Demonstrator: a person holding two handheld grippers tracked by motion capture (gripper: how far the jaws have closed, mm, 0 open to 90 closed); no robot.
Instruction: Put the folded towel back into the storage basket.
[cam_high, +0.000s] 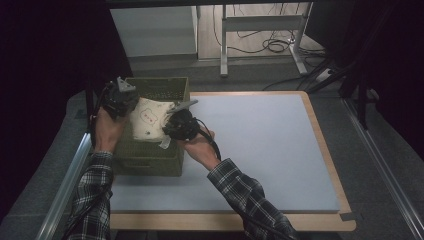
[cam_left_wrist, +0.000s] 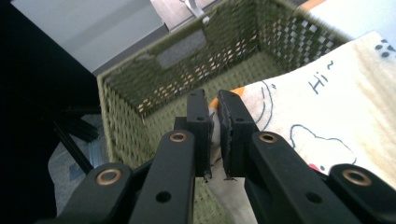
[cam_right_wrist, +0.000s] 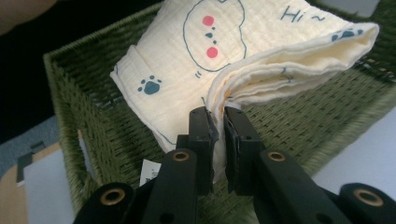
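Observation:
A folded cream cloth (cam_high: 148, 121) printed with a cartoon bear, paw prints and "Hi~" hangs over the olive woven basket (cam_high: 165, 89) at the table's left. My left gripper (cam_high: 121, 97) is shut on the cloth's far-left edge (cam_left_wrist: 243, 100), above the basket's inside. My right gripper (cam_high: 176, 125) is shut on the near-right edge of the cloth (cam_right_wrist: 187, 60), just over the basket's right wall (cam_right_wrist: 289, 126). The cloth is stretched between the two grippers, with its folded layers (cam_right_wrist: 299, 58) open toward the right gripper view.
The basket (cam_left_wrist: 140, 88) sits on a pale blue mat (cam_high: 260, 145) over a wood-edged table (cam_high: 325, 145). Right of the basket lies open mat. A metal rail (cam_high: 70, 175) borders the left side. A desk frame and cables (cam_high: 270, 42) stand beyond the table.

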